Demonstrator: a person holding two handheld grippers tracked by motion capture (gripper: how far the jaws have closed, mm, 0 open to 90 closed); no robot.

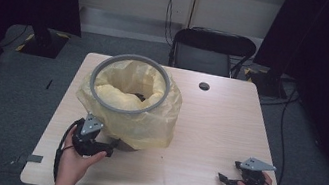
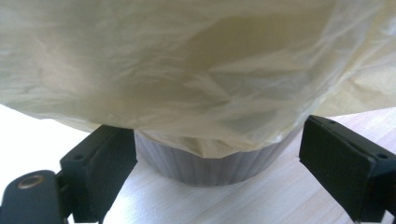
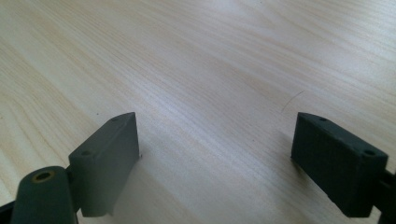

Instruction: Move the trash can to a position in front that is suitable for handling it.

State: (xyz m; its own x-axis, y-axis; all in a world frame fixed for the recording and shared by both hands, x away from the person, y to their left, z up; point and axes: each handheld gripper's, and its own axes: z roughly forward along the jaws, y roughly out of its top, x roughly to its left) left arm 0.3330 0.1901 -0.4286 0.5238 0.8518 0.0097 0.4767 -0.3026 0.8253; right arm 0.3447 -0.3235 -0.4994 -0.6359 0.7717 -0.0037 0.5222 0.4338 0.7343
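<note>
Work in hand: the lined waste bin [image 1: 127, 99] is being approached at its base by the left gripper [image 1: 101, 148].
Bin location: it is standing upright on the wooden surface [image 1: 212, 131], left of centre, its axis vertical.
Liner: a yellow plastic bag [image 2: 187, 70] is being held under the grey rim ring [image 1: 106, 62] and is draping over the bin wall.
Key relation: the ribbed grey base [image 2: 210, 165] is lying straight ahead of the left gripper, between its two jaws, not touching them.
Nearer gripper: the left one is just beside the bin; the right gripper [image 1: 228, 182] is being kept well apart, near the right edge.
Left gripper state: jaws spread wide, nothing being grasped.
Right gripper state: jaws spread wide over bare wood [image 3: 201, 70], nothing being held.
</note>
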